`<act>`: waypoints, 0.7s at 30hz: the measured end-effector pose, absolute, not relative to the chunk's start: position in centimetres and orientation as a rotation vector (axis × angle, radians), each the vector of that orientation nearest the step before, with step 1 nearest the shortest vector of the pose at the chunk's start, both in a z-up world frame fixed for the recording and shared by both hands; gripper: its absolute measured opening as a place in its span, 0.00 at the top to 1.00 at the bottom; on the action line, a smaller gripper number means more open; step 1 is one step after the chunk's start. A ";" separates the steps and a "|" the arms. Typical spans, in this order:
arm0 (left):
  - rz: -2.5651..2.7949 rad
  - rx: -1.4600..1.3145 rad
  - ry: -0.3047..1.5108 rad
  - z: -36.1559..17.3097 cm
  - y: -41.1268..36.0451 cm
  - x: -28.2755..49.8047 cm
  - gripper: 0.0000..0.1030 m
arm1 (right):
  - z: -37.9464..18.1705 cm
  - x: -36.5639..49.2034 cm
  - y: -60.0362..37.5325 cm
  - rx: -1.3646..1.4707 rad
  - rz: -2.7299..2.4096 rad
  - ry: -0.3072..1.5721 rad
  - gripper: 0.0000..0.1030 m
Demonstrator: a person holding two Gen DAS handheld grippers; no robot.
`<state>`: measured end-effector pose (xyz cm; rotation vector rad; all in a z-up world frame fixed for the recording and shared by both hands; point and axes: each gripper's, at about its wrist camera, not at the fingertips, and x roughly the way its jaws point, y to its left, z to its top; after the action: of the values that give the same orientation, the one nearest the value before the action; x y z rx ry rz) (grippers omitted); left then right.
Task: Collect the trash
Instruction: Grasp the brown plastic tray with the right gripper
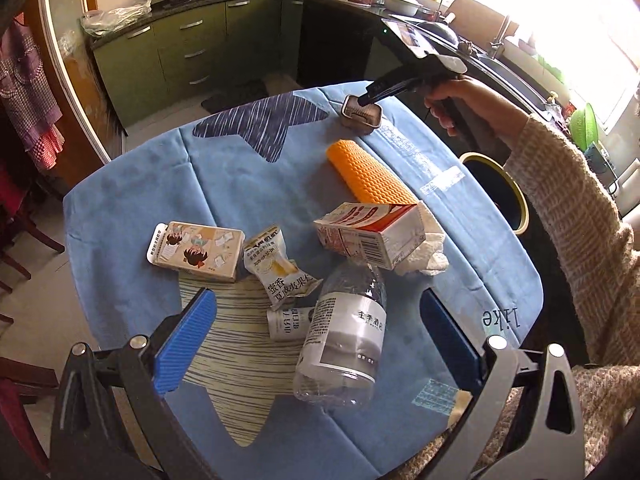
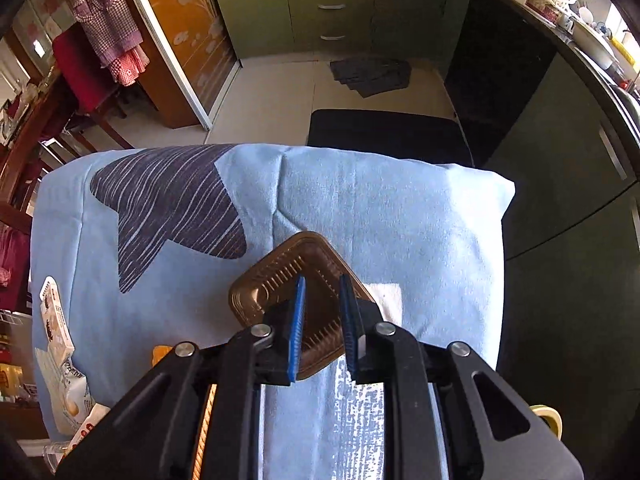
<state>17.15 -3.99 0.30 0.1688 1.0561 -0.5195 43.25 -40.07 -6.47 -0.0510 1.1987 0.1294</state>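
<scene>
Trash lies on a table with a blue cloth (image 1: 240,184). A clear plastic bottle (image 1: 344,332) lies between the open blue fingers of my left gripper (image 1: 320,320), which hovers just above it. Near it are a snack wrapper (image 1: 276,268), a cartoon box (image 1: 198,250), a red-and-white carton (image 1: 372,232) on a white tissue (image 1: 428,248), and an orange ribbed roll (image 1: 368,174). My right gripper (image 2: 323,304) is at the far edge, its fingers narrowly apart over the near rim of a brown plastic tray (image 2: 276,280), also seen in the left wrist view (image 1: 360,114).
A bin with a yellow rim (image 1: 500,188) stands on the floor right of the table. Green kitchen cabinets (image 1: 180,52) and a counter with a sink run behind. A dark floor mat (image 2: 384,132) lies past the table's far edge. Chairs (image 2: 84,72) stand at the left.
</scene>
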 end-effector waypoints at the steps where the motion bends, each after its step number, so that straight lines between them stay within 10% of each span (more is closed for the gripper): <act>1: -0.522 0.168 1.059 0.2 -4.0 17.1 0.06 | -6.4 43.3 -40.1 -0.065 0.126 1.194 0.83; 21: -0.554 0.172 1.094 -0.8 -4.8 17.6 0.06 | -7.9 43.6 -41.2 -0.181 0.204 1.245 0.68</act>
<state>17.57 -4.76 -0.77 0.1723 1.0936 -0.5544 43.59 -41.22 -7.87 -0.1813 1.2448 0.2041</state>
